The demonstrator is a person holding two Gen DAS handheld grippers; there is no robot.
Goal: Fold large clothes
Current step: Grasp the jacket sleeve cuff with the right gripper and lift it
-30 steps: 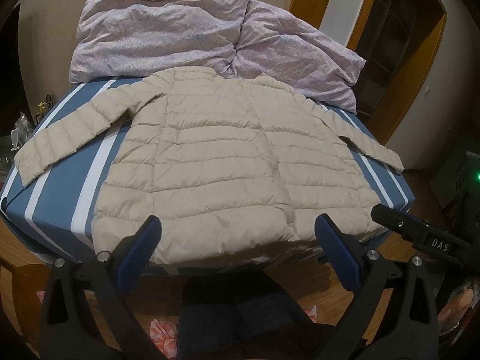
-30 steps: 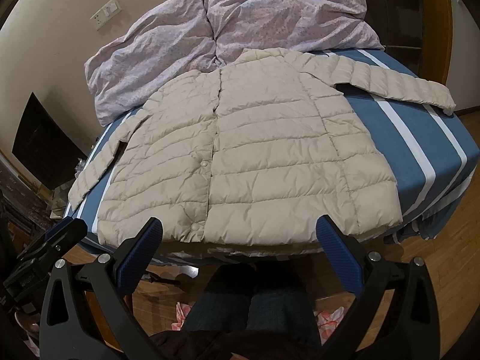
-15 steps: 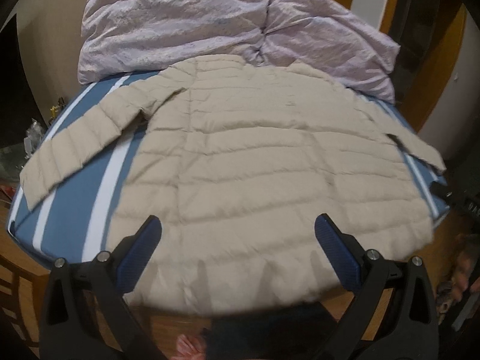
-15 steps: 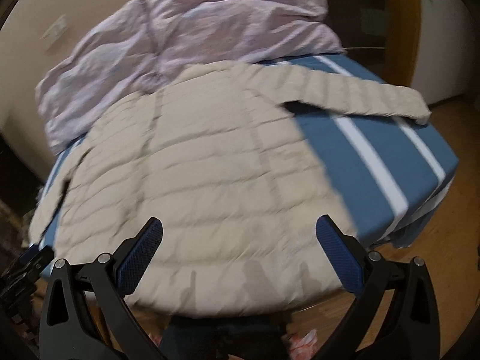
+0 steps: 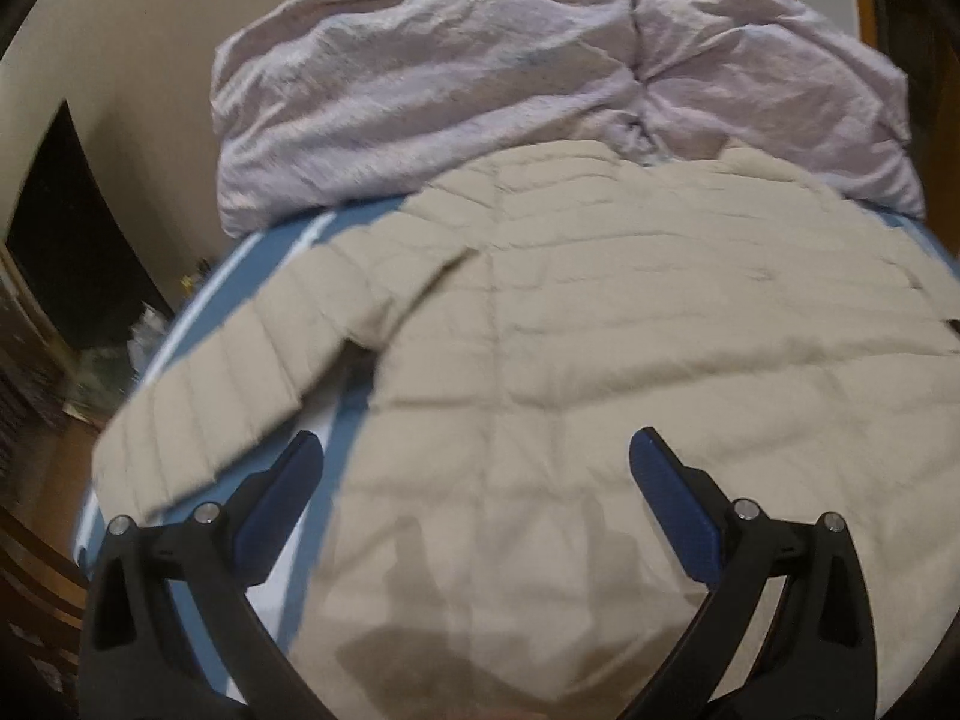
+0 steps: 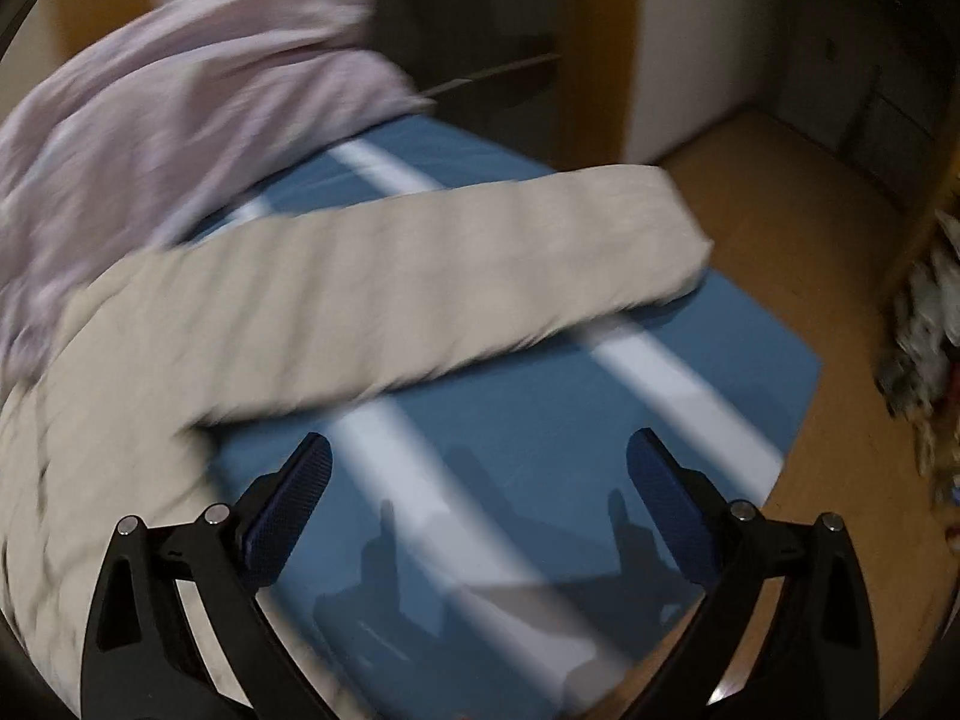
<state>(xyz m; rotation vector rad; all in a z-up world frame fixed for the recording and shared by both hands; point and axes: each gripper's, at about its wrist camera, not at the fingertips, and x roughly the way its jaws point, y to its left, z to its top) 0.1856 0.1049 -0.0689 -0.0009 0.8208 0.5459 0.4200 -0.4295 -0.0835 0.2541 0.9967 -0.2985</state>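
**Jacket flat on bed; right sleeve ahead of right gripper**

The bed [image 6: 540, 438], in a blue sheet with white stripes, carried a beige quilted jacket [image 5: 600, 372] spread flat, its collar toward the crumpled lilac duvet [image 5: 480, 90] at the far end. The body of the jacket lay directly beneath and ahead of the left gripper [image 5: 477, 468], whose jaws stood wide apart and held nothing. The left sleeve [image 5: 240, 390] ran out to that gripper's left, slanting toward the near edge of the bed.

In the right wrist view, the right sleeve [image 6: 450, 258] stretched across the frame from the jacket body at lower left to its cuff at upper right, near the bed's corner. Its long axis ran crosswise to the right gripper [image 6: 480, 474], which hung over bare sheet short of the sleeve, jaws likewise apart and empty. By judgement, each gripper was nearer its own sleeve.

Both views were blurred by motion. The hem was hidden under the left gripper's frame, and the front fastening could not be made out.
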